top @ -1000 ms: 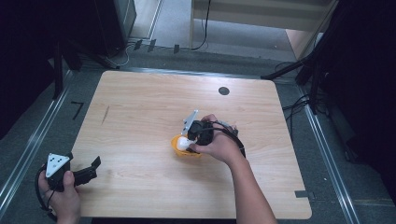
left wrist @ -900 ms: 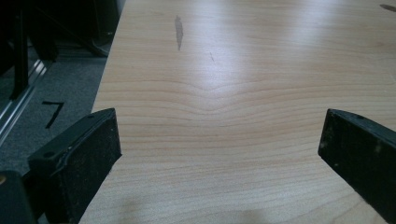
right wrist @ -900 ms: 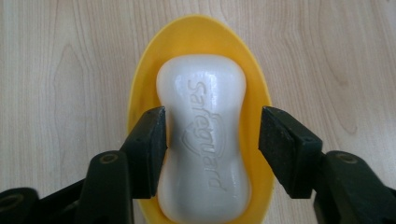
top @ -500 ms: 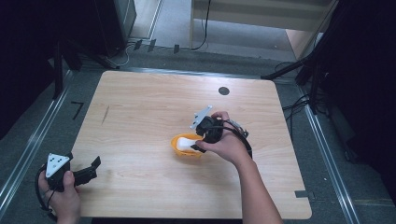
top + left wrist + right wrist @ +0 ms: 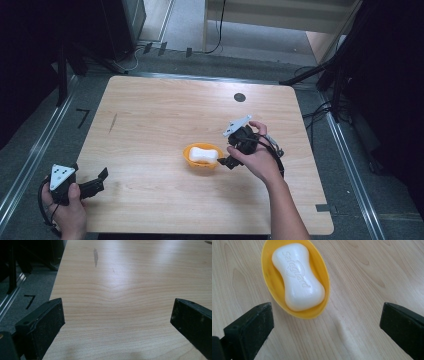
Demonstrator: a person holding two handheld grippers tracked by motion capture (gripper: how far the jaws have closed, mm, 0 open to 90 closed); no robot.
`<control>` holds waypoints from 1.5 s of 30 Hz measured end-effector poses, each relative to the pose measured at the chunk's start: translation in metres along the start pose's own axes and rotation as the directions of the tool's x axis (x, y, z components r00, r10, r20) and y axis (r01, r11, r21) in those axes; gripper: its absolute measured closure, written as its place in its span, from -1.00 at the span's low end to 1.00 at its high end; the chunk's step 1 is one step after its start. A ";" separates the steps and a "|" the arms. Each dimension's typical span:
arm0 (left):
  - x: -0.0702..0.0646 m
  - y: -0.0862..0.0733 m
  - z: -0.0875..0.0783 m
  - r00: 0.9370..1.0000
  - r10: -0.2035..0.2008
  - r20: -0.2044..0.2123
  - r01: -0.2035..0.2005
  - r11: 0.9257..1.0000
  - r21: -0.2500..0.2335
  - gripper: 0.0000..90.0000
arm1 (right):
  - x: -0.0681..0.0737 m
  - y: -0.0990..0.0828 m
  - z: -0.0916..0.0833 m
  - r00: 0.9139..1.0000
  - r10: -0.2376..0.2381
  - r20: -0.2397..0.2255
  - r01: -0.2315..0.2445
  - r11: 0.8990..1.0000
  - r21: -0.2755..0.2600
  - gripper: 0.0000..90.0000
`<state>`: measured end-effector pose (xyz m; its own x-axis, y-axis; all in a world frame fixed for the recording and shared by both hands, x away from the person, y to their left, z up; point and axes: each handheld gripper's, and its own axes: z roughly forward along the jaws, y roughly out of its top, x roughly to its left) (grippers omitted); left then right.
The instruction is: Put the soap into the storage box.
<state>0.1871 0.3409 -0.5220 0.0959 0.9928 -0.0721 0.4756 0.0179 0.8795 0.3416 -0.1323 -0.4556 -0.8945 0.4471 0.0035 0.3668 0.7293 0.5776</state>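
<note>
Since a second ago your right gripper (image 5: 226, 161) has backed off to the right of the dish (image 5: 201, 157), and its jaws have just been opening, so now they're spread wide with nothing between them. The soap (image 5: 203, 154) sits in the yellow dish, which is out in the middle of the table (image 5: 150, 110), a bit toward the near side. In the right gripper view you can see the soap (image 5: 298, 277) lying lengthwise in the dish (image 5: 268, 282), just beyond the jaw tips, with bare wood between the pads and the rim.

Your left gripper (image 5: 92, 185) is parked way off at the near left corner, well apart from the dish, jaws spread and empty too. In the left gripper view you've got plain tabletop ahead and a dark streak (image 5: 95, 257) in the wood farther out.

Nothing stands between either gripper and the dish. Only other bits on the table are a small black disc (image 5: 239, 97) near the far edge and that streak (image 5: 113, 122) on the left side.
</note>
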 end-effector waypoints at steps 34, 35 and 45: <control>0.000 0.000 0.000 1.000 0.003 -0.003 -0.003 1.000 -0.001 -1.00 | -0.002 -0.092 -0.025 0.974 0.197 0.113 -0.188 0.978 -0.087 -1.00; 0.000 0.000 0.000 1.000 0.002 -0.003 -0.002 1.000 -0.002 -1.00 | -0.002 -0.094 -0.025 0.972 0.202 0.118 -0.192 0.977 -0.089 -1.00; -0.001 0.000 -0.001 1.000 0.010 -0.002 -0.010 1.000 -0.002 -1.00 | -0.001 -0.118 -0.029 0.961 0.247 0.120 -0.236 0.966 -0.102 -1.00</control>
<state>0.1864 0.3402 -0.5221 0.0991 0.9931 -0.0626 0.4733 0.0083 0.8809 0.2914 -0.2337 -0.5003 -0.7387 0.6723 0.0483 0.5395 0.5467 0.6404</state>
